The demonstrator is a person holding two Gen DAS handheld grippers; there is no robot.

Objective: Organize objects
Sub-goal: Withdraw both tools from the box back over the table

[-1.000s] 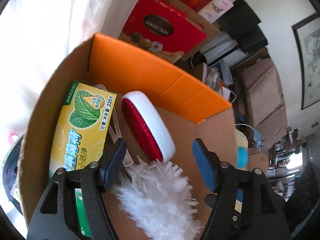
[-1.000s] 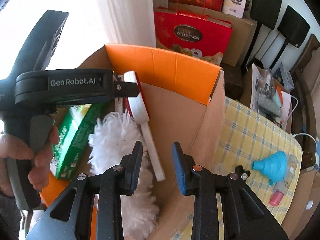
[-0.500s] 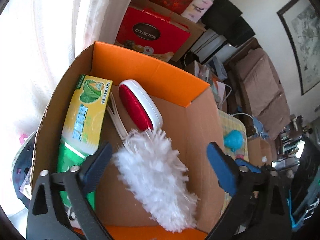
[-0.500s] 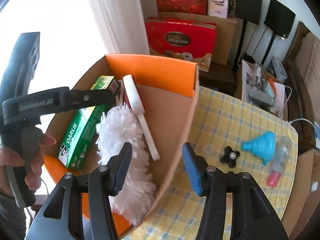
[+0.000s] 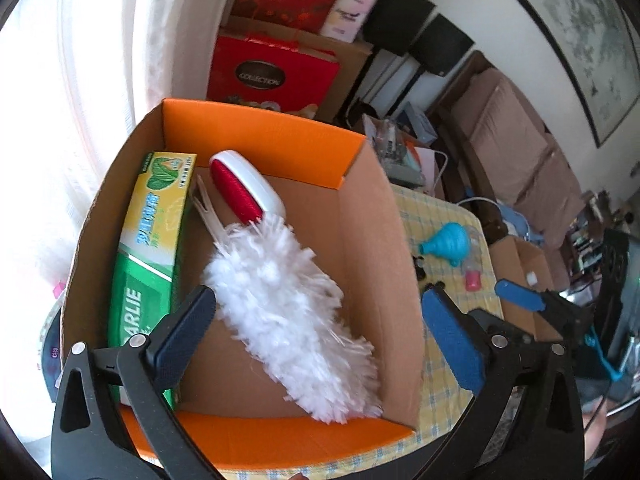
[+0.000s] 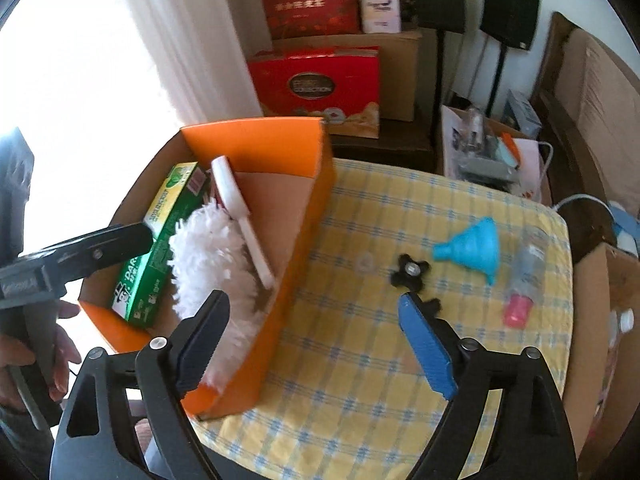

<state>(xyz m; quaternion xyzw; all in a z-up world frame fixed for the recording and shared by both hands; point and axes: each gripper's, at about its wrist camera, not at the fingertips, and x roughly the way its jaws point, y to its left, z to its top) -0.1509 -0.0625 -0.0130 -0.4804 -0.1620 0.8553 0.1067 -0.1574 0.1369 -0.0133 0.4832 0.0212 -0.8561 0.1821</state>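
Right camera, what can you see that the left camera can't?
Only the right camera shows the black spinner whole on the yellow checked tablecloth, and a hand holding the left tongs. Only the left camera shows the framed picture and the brown sofa. Both show the orange box holding the white duster, green toothpaste box and lint brush, plus the blue funnel.
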